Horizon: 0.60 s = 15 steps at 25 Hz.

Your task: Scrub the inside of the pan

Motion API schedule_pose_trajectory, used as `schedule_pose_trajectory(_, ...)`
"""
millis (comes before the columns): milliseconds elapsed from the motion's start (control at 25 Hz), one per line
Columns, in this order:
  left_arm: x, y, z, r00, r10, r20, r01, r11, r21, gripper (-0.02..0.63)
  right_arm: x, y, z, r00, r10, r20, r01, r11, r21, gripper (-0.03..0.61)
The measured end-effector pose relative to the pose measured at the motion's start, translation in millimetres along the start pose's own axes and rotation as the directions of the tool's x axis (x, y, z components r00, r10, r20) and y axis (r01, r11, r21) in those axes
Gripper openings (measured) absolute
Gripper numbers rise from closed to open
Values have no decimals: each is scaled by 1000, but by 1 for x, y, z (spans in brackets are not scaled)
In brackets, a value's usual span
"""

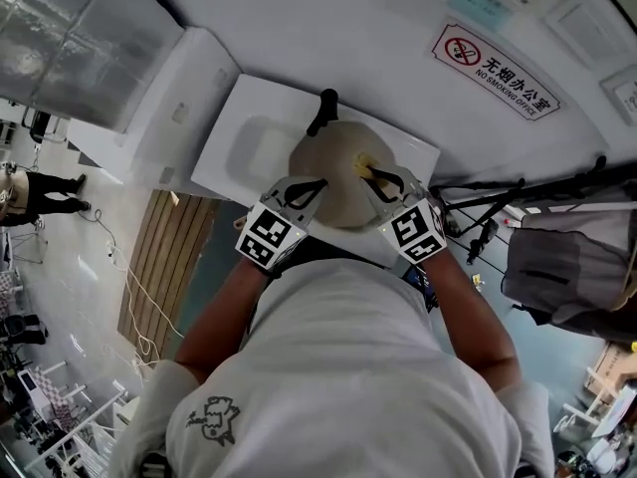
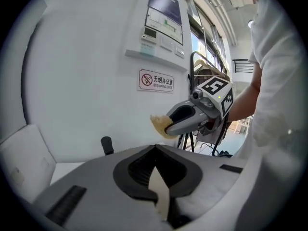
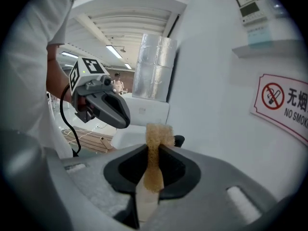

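The pan (image 1: 333, 172) sits in the middle of the head view on a white tabletop (image 1: 231, 147). Its pale, round inside faces up and its black handle (image 1: 323, 112) points toward the top of the frame, at the white wall (image 1: 328, 28). Over the right part of the pan's inside is a yellow sponge (image 1: 362, 167), pinched between the jaws of the right gripper (image 1: 374, 175). The right gripper view shows the sponge squeezed thin between the pads and flaring out past the tips. In the left gripper view the sponge is seen against the wall, higher in the frame than the handle tip. The left gripper (image 1: 311, 187) lies over the pan's lower left rim, beside the right gripper. Its own view shows its jaws pressed together with nothing between them. Whether either gripper touches the pan cannot be told. Both marker cubes face the camera just below the pan, and the person's bare forearms and white shirt (image 1: 348, 366) fill the bottom of the head view. On the wall at the upper right hangs a no-smoking sign (image 1: 495, 71). A silver duct (image 1: 80, 38) runs through the upper left corner. A black tripod (image 1: 518, 202) stands at the right, and wooden slats (image 1: 164, 267) lie on the floor at the left.
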<state>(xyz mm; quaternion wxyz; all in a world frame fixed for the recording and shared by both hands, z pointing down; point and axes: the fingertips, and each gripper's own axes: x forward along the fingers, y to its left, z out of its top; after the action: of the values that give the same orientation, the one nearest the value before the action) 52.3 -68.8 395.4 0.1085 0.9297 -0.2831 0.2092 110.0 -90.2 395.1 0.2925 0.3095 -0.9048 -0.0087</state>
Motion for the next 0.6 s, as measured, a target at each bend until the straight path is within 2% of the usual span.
schedule_pose_trajectory(120, -6, -15, 19, 998, 43, 49, -44, 999, 26, 2, -16, 4, 8, 998, 37, 54, -36, 999, -19, 62)
schedule_pose_trajectory(280, -26, -31, 38, 985, 135, 108, -133, 991, -26, 2, -31, 10, 16, 986, 105, 128, -102, 994, -28, 61)
schedule_pose_trajectory(480, -35, -51, 22, 971, 234, 53, -235, 972, 14, 2, -35, 20, 8, 973, 164, 163, -162, 986, -25, 61)
schedule_pose_trajectory(600, -38, -64, 16, 970, 235, 60, -234, 972, -28, 2, -41, 24, 3, 974, 154, 169, -155, 988, -4, 61)
